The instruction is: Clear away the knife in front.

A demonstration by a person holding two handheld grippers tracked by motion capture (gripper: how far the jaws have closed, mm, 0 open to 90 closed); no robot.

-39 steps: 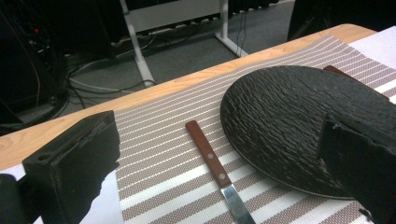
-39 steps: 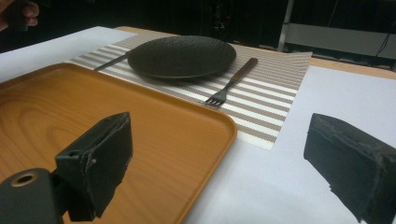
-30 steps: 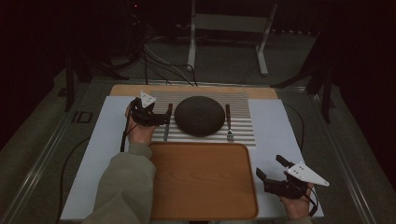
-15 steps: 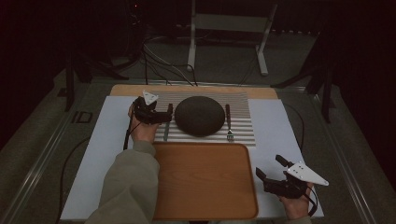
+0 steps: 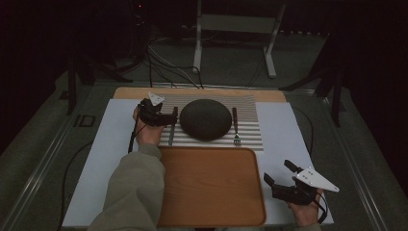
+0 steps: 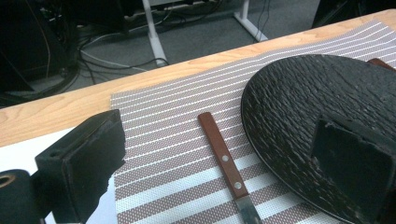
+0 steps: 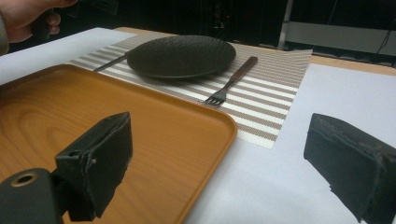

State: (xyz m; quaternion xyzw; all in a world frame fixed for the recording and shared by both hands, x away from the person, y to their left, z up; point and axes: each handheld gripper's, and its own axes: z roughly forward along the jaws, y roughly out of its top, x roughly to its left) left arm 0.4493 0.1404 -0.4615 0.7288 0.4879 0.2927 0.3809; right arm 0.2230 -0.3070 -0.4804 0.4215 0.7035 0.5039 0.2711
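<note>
The high view looks forward and down on my table (image 5: pixel 110 159). My left gripper's camera sits close above the knife (image 6: pixel 224 161) and plate (image 6: pixel 303 121). My right one looks low across the tray (image 7: pixel 93 116) toward that plate, farther off.

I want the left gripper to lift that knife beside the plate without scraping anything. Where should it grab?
Grip the knife by its wooden handle, coming straight down from above with the left gripper open across the handle's narrow width. It lies flat on the striped placemat with the plate close alongside, so a side approach looks crowded; the riveted handle seems the thickest part.
</note>
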